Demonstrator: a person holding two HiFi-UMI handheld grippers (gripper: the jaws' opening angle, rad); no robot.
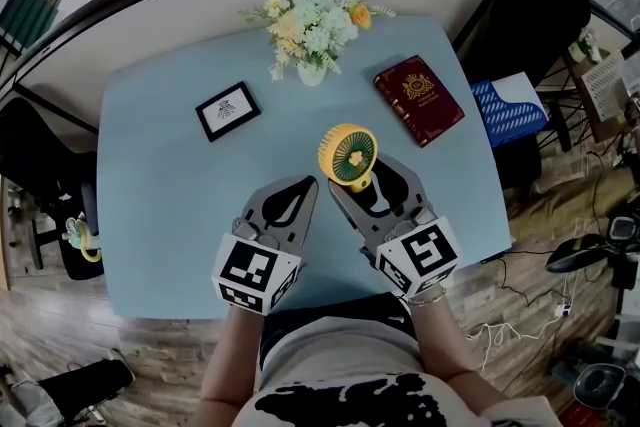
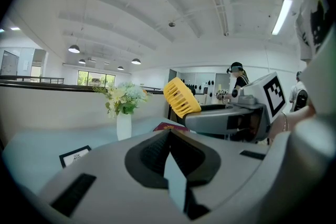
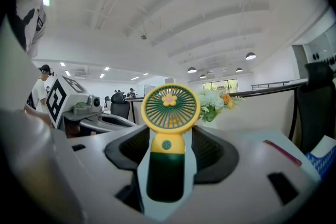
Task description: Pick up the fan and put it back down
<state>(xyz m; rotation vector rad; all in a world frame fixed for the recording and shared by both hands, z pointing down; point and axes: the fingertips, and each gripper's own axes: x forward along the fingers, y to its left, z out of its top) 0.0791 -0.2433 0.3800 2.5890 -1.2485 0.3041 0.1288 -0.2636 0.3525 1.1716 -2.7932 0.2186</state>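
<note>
Right gripper view: my right gripper (image 3: 169,134) clamps the fan (image 3: 169,107) by its handle. My left gripper (image 1: 305,185), beside the fan, is closed and empty. Next, I judge: set the fan upright on the table (image 1: 160,215), then release.

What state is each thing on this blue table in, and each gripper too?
Yellow and green handheld fan: held by its handle.
Right gripper: jaws shut on the fan.
Left gripper: jaws together, empty.
Dark red hardcover book: closed, lying flat.
White vase of flowers: upright.
</note>
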